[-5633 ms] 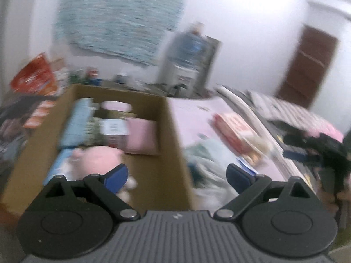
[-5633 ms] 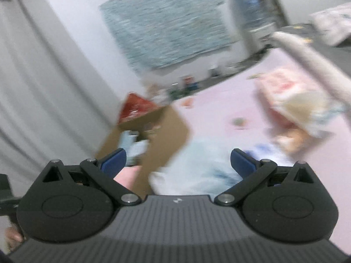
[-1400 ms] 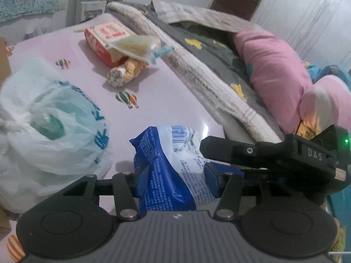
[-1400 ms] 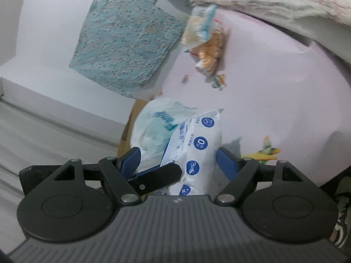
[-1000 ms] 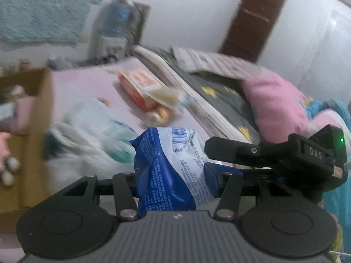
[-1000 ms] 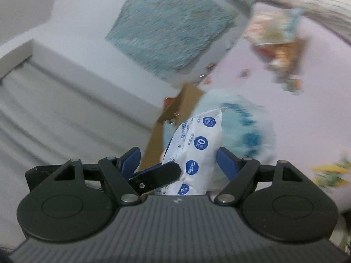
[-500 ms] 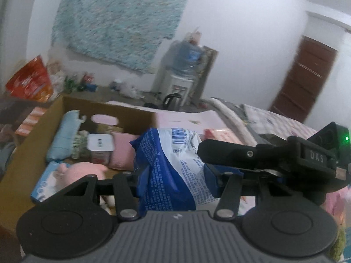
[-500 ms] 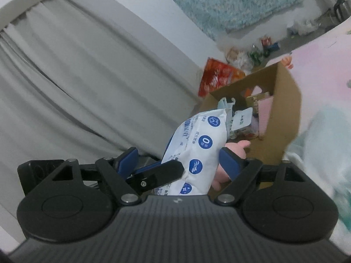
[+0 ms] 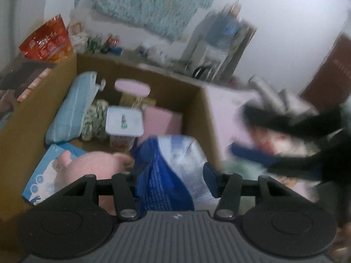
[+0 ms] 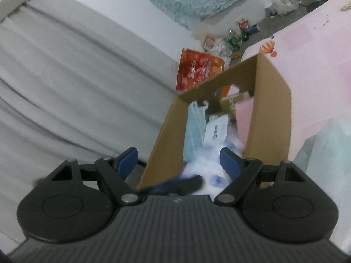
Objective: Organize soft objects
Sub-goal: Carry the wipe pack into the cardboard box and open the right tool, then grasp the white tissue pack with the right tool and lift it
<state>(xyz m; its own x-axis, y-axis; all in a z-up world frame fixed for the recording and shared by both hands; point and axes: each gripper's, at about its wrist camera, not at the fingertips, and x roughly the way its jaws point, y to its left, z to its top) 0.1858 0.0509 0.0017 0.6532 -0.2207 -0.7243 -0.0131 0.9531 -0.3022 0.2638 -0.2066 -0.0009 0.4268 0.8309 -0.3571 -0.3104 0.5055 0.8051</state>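
Two grippers: left gripper (image 9: pixel 173 176) fingers clamp the blue pack (image 9: pixel 171 175); right gripper (image 10: pixel 178 161) fingers spread wide, empty.

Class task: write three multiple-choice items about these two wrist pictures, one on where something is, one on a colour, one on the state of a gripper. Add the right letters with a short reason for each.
1. Where does the pink plush toy lie?
A. inside the cardboard box
B. on the floor by the curtain
C. on top of the water dispenser

2. What colour is the snack bag standing behind the box?
A. green
B. red
C. black

3. What is the left gripper doing?
A. standing open and empty
B. shut on a blue and white packet
C. shut on the plush toy

Answers: 1 A, the toy sits within the box walls. 2 B, its face is bright red. 3 B, both pads press the packet's sides.
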